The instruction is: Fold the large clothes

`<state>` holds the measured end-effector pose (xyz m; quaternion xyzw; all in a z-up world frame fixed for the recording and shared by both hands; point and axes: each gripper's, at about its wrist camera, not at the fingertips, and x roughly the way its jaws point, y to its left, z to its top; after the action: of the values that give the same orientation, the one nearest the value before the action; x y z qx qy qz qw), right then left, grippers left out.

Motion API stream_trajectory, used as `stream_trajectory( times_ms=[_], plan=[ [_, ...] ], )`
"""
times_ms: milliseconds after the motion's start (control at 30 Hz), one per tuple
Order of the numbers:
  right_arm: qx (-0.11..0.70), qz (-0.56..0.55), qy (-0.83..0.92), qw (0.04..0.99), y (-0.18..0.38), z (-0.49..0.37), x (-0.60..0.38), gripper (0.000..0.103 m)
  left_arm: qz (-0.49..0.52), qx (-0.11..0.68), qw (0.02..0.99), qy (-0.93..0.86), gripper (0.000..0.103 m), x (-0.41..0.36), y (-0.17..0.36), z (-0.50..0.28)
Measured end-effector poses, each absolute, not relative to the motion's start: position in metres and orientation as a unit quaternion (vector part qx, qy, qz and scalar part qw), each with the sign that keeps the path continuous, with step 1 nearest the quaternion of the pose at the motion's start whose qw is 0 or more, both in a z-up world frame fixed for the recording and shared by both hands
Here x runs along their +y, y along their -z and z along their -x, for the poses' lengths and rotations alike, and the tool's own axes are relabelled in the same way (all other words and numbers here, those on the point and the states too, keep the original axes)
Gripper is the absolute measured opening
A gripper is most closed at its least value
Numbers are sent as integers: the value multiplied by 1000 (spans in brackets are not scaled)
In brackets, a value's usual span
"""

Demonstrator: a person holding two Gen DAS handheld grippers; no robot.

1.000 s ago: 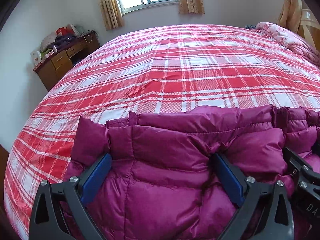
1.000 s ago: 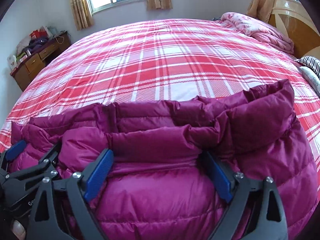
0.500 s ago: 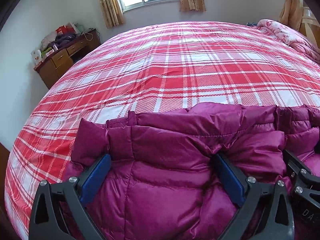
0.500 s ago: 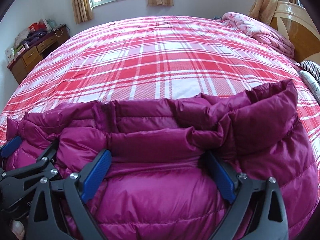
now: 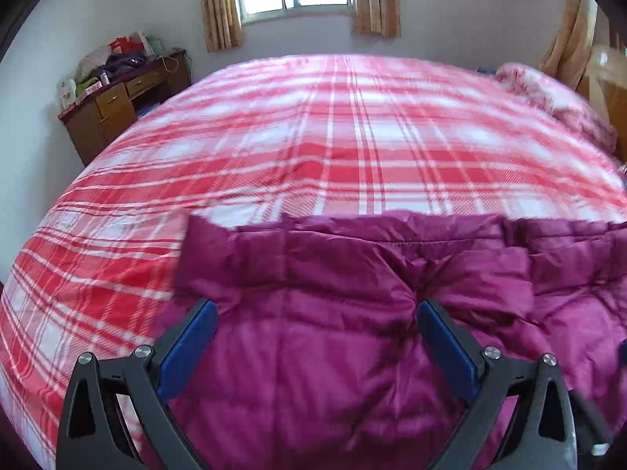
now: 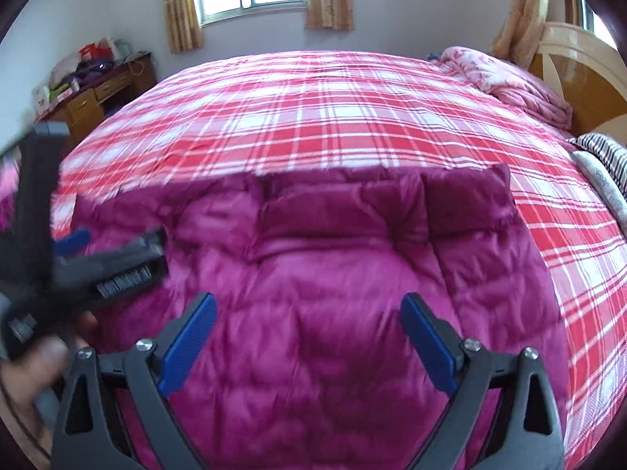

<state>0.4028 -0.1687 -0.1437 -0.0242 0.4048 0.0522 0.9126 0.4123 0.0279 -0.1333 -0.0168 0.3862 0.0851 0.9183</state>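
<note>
1. Magenta quilted puffer jacket [image 5: 352,313] lies spread on the red-and-white plaid bedspread [image 5: 333,137], near the closer edge of the bed, with its folded edge facing the window.
2. What's changed from a moment back: both claws had a bunched ridge of that padded fabric wedged between their blue pads. Now the ridge has dropped flat and the jacket sits lower in both views.
3. Left claw [image 5: 313,337] has its fingers spread wide. The right-hand pad touches a pucker in the fabric, but nothing looks pinched.
4. Right claw [image 6: 309,333] is also wide apart, hovering over the jacket with smooth fabric below and clear of both pads.
5. Both views are a bit smeared, so things are moving. In the right wrist view the left claw shows up blurred at the left side.
6. My read: this fold has been laid down and released. Next up would probably be a fresh grab for another fold, since the jacket is puffy and may spring back.
</note>
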Motion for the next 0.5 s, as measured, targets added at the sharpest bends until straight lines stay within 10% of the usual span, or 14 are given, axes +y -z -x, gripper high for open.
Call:
stream_trajectory(
  times_ms=[500],
  plan=[
    [386, 39, -33, 921, 149, -374, -171, 99, 180, 390, 900, -77, 102, 109, 162, -240]
  ],
)
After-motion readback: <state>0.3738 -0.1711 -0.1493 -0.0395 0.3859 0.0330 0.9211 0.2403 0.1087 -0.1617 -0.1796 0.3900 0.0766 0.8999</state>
